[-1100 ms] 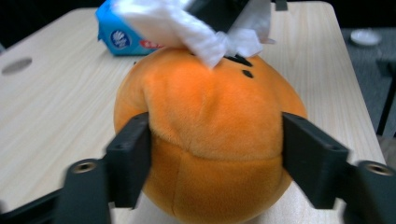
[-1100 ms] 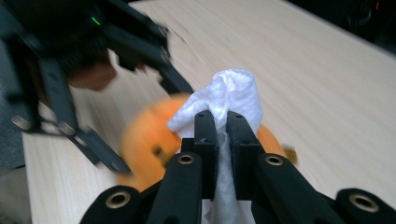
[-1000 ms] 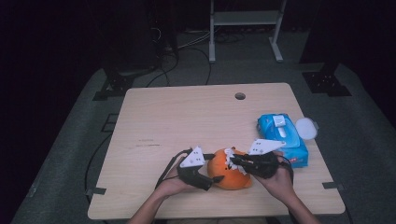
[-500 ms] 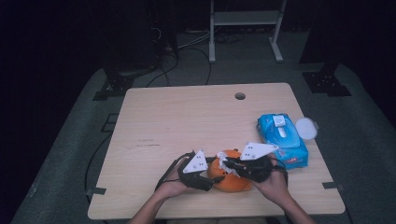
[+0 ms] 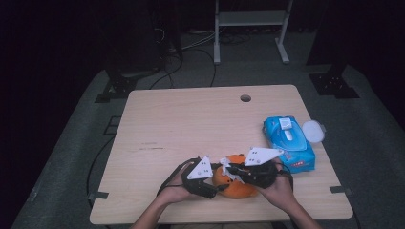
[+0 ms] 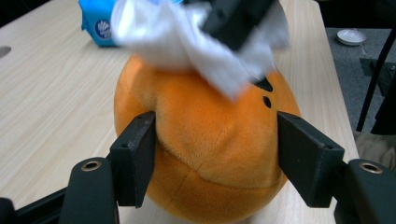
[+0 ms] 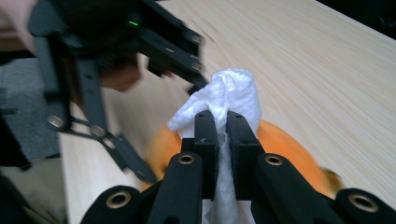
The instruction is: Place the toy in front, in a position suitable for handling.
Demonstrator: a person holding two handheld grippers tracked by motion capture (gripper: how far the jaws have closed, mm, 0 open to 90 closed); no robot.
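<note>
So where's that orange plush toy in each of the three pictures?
High view: the plush lies near the table's near edge, between the two grippers.
Left gripper view: the plush sits centre, with a black jaw on each side of it.
Right gripper view: the plush shows low, behind the jaws.
Shared landmark: the white wipe, which the right gripper pinches over the plush.

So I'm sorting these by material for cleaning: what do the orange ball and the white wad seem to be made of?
The orange ball looks like a stuffed plush toy: short fuzzy matte nap, stitched seams, and it dents where the left gripper squeezes. The white wad in the right gripper seems a soft non-woven wipe or tissue: crinkled, matte, limp folds.
</note>
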